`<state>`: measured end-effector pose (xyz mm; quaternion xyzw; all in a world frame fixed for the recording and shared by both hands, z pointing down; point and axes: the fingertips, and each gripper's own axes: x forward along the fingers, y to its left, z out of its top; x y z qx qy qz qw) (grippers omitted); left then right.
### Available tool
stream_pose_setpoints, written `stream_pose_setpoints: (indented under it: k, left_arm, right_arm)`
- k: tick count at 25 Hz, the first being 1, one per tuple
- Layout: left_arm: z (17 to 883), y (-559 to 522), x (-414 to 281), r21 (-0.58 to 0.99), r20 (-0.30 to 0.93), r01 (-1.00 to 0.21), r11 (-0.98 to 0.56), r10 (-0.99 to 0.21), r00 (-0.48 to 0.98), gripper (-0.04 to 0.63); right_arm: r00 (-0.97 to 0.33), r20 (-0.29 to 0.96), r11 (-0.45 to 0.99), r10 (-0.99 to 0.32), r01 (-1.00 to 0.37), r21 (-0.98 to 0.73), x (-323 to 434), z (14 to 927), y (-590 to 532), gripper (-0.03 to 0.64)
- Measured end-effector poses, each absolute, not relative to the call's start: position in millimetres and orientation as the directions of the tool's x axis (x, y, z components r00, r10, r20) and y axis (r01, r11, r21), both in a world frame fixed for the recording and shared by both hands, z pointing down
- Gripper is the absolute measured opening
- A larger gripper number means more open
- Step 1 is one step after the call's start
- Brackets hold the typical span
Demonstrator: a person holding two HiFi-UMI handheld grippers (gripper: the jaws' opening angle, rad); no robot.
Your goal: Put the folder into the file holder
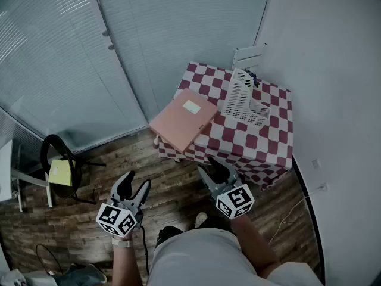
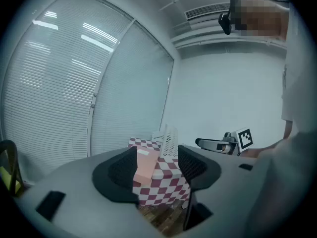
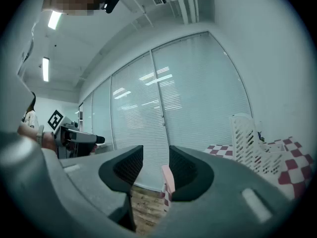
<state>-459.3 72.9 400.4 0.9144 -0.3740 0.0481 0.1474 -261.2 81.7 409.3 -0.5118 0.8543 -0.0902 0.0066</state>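
Pink flat folder [image 1: 181, 121] on checkered tabletop [image 1: 269, 130] lies ahead of you; R gripper [image 1: 211, 162], closed & empty, is nearer; L gripper [image 1: 134, 185] wide.

Folder [image 1: 181, 119]: pink cover, smooth, matt. File holder [image 1: 244, 100]: white plastic, perforated walls. Tablecloth [image 1: 271, 137]: checked cloth, matt. Floor [image 1: 172, 180]: wood planks, dull sheen, visible grain.

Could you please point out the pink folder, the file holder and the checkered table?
pink folder [image 1: 183, 120]: head view, middle of its cover.
file holder [image 1: 243, 99]: head view, its perforated side wall.
checkered table [image 1: 268, 133]: head view, bare cloth near front.
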Motion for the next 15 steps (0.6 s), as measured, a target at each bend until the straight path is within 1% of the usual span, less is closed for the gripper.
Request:
stream_pose_setpoints:
  k: [8,11,15]
  left_arm:
    - [410,47,-420,0.248,0.224,-0.715,-0.654,-0.679,0.699,0.238]
    - [415,37,-412,0.249,0.243,-0.720,-0.648,-0.678,0.694,0.238]
    - [426,21,-407,0.255,0.271,-0.714,-0.651,-0.661,0.700,0.238]
  right_arm:
    - [-0.495,0.095,0.471,-0.864,-0.860,-0.197,-225,423,55,0.167]
    - [-0.497,0.097,0.460,-0.862,-0.849,-0.258,-216,433,46,0.167]
    - [-0.499,0.106,0.427,-0.860,-0.819,-0.383,-207,450,33,0.167]
